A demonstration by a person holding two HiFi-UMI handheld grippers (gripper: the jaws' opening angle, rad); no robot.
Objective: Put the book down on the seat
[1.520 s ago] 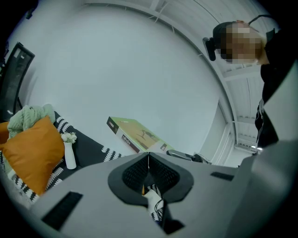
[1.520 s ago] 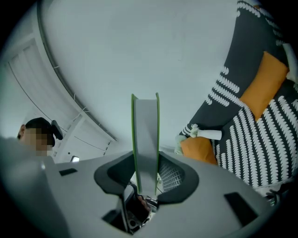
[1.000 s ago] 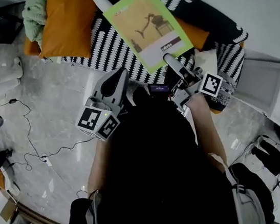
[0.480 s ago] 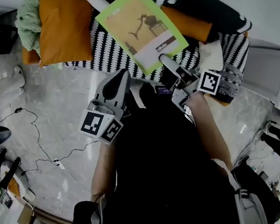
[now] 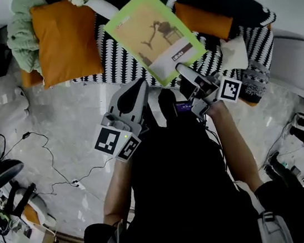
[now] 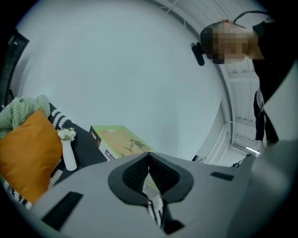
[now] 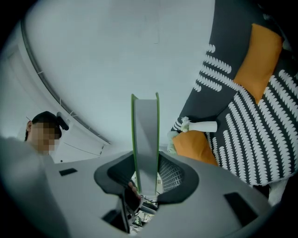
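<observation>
A thin book (image 5: 154, 33) with a green cover hangs flat over the black-and-white patterned sofa seat (image 5: 115, 61). My right gripper (image 5: 185, 71) is shut on the book's near edge. The right gripper view shows the book (image 7: 145, 144) edge-on, clamped between the jaws of that gripper (image 7: 145, 160), with the sofa (image 7: 265, 125) at the right. My left gripper (image 5: 136, 89) is beside the book's near left corner, apart from it. Its jaws (image 6: 149, 155) are shut with nothing between them. The left gripper view shows the book (image 6: 118, 142) beyond them.
Orange cushions (image 5: 66, 40) (image 5: 205, 19), a green blanket (image 5: 19, 35) and a white vase with flowers (image 5: 96, 5) lie on the sofa. A pale cushion (image 5: 235, 53) sits at its right end. A white cabinet (image 5: 295, 61) stands to the right. Cables (image 5: 51, 166) run over the marble floor.
The book stays clamped in the right gripper over the sofa. Both grippers have drifted a little to the right and the view has shifted. From the left gripper, the book now sits further left.
</observation>
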